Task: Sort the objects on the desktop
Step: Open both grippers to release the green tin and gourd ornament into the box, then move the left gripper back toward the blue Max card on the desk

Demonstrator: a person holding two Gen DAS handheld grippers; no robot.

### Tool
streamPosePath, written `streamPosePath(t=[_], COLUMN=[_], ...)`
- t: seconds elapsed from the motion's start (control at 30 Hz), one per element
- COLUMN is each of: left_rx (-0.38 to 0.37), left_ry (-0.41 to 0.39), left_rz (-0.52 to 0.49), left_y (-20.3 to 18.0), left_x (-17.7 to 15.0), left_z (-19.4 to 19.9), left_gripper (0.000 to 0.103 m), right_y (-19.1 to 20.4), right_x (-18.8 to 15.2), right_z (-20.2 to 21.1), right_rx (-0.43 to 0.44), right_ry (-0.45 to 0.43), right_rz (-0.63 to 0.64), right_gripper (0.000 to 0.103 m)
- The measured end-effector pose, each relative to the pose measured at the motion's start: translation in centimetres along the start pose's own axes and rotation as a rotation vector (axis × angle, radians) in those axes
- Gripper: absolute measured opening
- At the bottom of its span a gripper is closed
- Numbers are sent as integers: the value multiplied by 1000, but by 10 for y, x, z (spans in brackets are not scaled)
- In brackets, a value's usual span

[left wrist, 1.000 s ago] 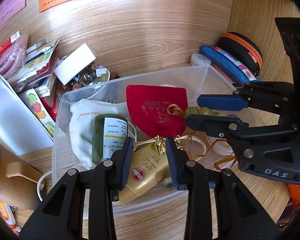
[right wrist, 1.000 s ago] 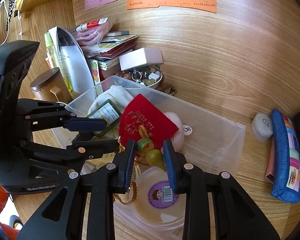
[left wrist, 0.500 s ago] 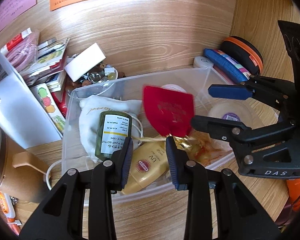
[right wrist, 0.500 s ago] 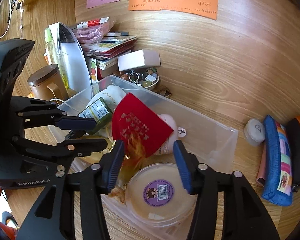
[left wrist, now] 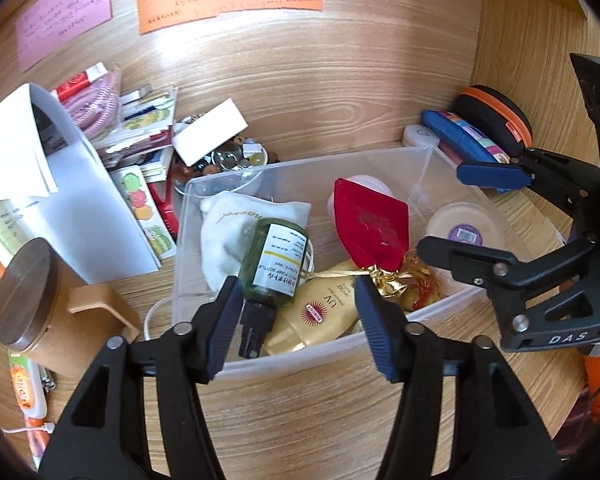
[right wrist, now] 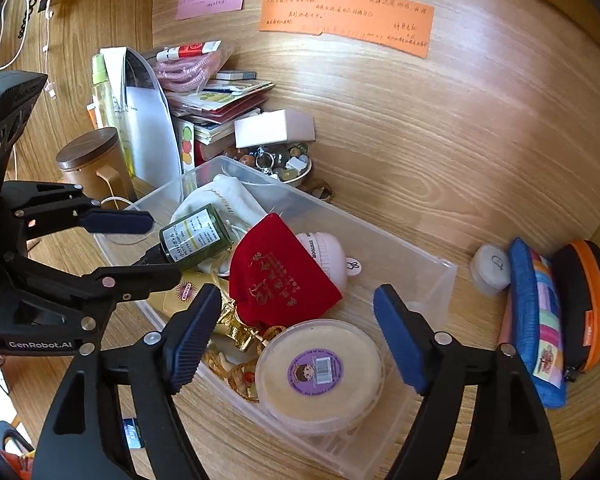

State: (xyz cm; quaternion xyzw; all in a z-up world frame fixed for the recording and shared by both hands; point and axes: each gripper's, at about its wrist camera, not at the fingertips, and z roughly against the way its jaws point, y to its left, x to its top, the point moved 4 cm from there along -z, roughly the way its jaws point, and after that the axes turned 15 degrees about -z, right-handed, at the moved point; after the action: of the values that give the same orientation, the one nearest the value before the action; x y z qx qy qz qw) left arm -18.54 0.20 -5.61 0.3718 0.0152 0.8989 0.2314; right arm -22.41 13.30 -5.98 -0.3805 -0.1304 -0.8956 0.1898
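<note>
Over the clear bin [right wrist: 428, 280], left gripper [left wrist: 298, 316] and right gripper [right wrist: 296, 340] jaws opening, empty; red pouch [right wrist: 280, 276] dropped in. Next: pick another loose worktop item.

One clear bin [right wrist: 432, 276], two claws, three paper notes, one red pouch [right wrist: 280, 280], one green bottle [right wrist: 194, 236]

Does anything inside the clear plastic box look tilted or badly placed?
Yes. The green pump bottle lies tilted across the white pouch and the yellow UV tube, not flat. The red pouch leans over the gold ornaments.
</note>
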Motion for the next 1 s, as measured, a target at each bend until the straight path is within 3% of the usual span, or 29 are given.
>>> streamPosePath(t=[0.07,0.13,0.27,0.33,0.47,0.53,0.8,1.0], left_rx=[14,33,49,66,77,80,53,-12], left_ry=[0,-5,-22,-28,-40,-45,-26,-3], left_rz=[2,9,14,16,29,39,62,81], left_y=[1,4,7,8,9,8,-4,-26], left_x=[-2,-5,-10,-13,-22,-28,-58,-81], left_z=[4,9,21,27,41,46,52,46], left_gripper=[61,75,77,85,87,94,94,94], right_y=[1,1,2,2,2,0,-11,-12], right_x=[-1,-2,-5,-7,-11,-14,-39,-64], right_z=[5,9,18,24,35,41,65,72], right_rx=[-6,-20,-27,-27,-35,-34,-29,-35], right_ry=[-8,-16,-29,-37,-53,-59,-62,-44], right_rz=[2,4,1,-4,-20,-34,-110,-135], right_gripper=[77,82,82,82,82,82,83,83])
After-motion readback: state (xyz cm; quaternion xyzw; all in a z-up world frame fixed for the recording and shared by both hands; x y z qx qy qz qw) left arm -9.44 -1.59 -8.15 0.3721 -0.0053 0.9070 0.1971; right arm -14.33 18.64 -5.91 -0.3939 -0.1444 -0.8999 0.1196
